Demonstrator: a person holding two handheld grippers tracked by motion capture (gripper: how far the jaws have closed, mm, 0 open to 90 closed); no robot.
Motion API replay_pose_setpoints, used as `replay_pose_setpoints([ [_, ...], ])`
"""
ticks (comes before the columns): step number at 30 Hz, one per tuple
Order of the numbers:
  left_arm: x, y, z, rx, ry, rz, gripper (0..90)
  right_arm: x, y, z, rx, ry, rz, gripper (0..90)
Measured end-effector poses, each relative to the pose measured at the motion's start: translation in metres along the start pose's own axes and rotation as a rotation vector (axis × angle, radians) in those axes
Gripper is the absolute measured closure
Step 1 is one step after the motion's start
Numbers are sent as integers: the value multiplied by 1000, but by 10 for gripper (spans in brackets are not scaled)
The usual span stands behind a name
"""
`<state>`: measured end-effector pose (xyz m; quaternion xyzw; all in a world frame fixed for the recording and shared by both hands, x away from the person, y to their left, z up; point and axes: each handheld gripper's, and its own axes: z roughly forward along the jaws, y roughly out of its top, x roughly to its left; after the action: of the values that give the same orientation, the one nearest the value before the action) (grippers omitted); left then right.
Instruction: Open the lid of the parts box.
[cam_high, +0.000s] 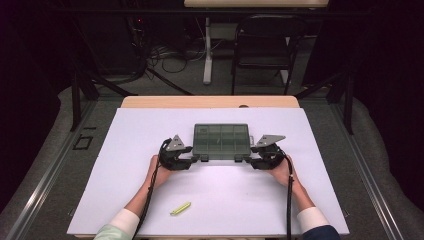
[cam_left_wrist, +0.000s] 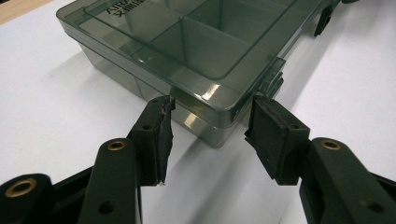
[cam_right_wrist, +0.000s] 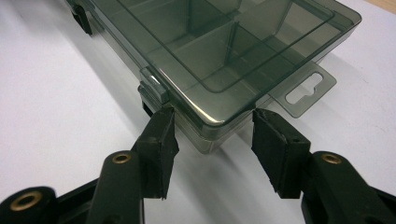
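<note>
A smoky see-through compartment box (cam_high: 221, 140) lies closed on the white sheet (cam_high: 150, 130), its two dark latches facing the person. My left gripper (cam_high: 196, 159) sits at the box's near left corner. In the left gripper view that corner (cam_left_wrist: 205, 116) is wedged between the jaws, both pad tips touching its walls beside a latch (cam_left_wrist: 273, 81). My right gripper (cam_high: 248, 160) mirrors it at the near right corner. In the right gripper view the pads touch the corner (cam_right_wrist: 210, 130), between a latch (cam_right_wrist: 152, 91) and the hang tab (cam_right_wrist: 306, 91).
A small yellow-green stick (cam_high: 180, 208) lies on the sheet near the front edge, between the forearms. The wooden table edge (cam_high: 210, 101) shows behind the sheet. A black chair (cam_high: 262, 47) and cables stand on the floor beyond.
</note>
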<state>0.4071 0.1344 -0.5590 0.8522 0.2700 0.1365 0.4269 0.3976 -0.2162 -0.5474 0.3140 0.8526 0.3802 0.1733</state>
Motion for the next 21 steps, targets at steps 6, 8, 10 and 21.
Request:
replay_pose_setpoints([
  [6, 0, -1, 0, -5, -2, -14, 482, 0, 0, 0, -21, -3, 12, 486],
  [8, 0, -1, 0, -4, -6, -17, 488, 0, 0, 0, -15, -1, 9, 491],
  [10, 0, -1, 0, -4, -6, -18, 489, 0, 0, 0, -15, -1, 8, 491],
  [21, 0, -1, 0, -6, -8, -26, 500, 1, -1, 0, -15, -2, 16, 498],
])
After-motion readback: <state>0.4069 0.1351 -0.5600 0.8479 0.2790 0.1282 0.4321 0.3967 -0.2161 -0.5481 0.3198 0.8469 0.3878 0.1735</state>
